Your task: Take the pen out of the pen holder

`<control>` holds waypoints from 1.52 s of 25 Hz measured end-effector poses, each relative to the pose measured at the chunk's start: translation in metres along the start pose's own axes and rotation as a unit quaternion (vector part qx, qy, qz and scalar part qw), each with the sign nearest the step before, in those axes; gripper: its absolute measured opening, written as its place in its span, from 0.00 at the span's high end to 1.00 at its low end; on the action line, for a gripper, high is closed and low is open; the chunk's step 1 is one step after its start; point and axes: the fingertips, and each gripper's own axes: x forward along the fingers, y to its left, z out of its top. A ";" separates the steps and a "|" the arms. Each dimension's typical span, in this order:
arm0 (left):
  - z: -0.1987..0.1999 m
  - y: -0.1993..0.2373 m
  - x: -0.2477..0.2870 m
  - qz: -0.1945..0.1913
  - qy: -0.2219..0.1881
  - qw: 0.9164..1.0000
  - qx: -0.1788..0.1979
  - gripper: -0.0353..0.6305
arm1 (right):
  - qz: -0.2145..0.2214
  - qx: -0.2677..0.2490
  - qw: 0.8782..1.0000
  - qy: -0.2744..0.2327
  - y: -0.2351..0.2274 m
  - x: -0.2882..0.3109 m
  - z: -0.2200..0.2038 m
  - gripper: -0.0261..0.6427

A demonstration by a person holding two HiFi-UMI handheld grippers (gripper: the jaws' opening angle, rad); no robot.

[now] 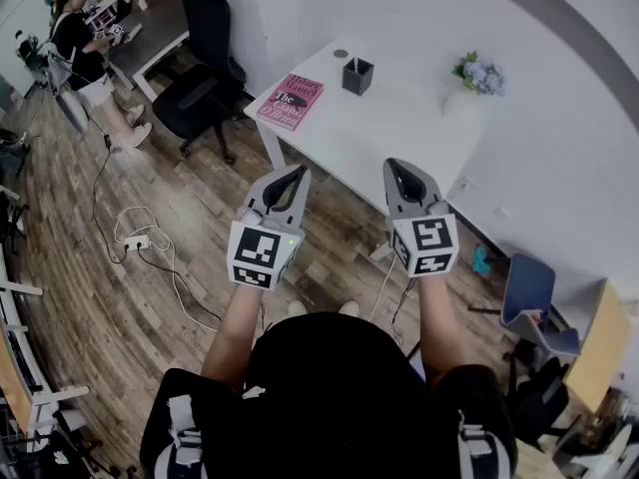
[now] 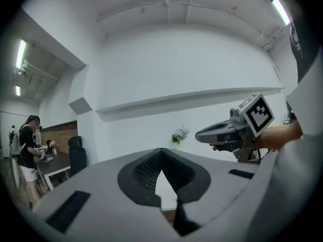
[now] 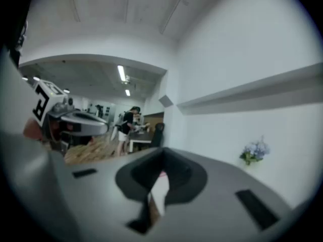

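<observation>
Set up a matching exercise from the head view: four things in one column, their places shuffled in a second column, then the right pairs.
Things:
1. pink book
2. black pen holder
3. blue flowers
4. black office chair

Places:
A. on the wooden floor, left of the white table
B. at the table's far right corner
C. at the table's left end
D. on the table, between the book and the flowers

Pairs: 1-C, 2-D, 3-B, 4-A
</observation>
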 end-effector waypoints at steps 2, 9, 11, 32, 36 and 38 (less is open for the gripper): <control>0.002 0.003 0.000 0.006 -0.002 1.000 0.000 0.91 | 0.000 -0.004 1.000 -0.003 -0.002 0.001 0.003 0.91; 0.002 -0.004 0.011 0.013 -0.003 1.000 -0.004 0.91 | 0.011 -0.001 1.000 -0.006 -0.014 0.000 0.005 0.91; 0.000 -0.010 0.015 0.014 -0.001 1.000 -0.005 0.91 | 0.014 -0.001 1.000 -0.003 -0.019 -0.002 0.001 0.91; -0.026 -0.026 0.064 0.017 0.019 1.000 -0.014 0.91 | 0.055 -0.009 0.998 0.005 -0.045 0.020 -0.025 0.91; -0.024 -0.007 0.085 0.020 0.015 1.000 -0.008 0.91 | 0.053 -0.008 0.998 0.009 -0.054 0.043 -0.026 0.91; -0.025 0.002 0.096 0.019 0.015 1.000 -0.009 0.91 | 0.051 -0.006 0.999 0.011 -0.060 0.056 -0.026 0.91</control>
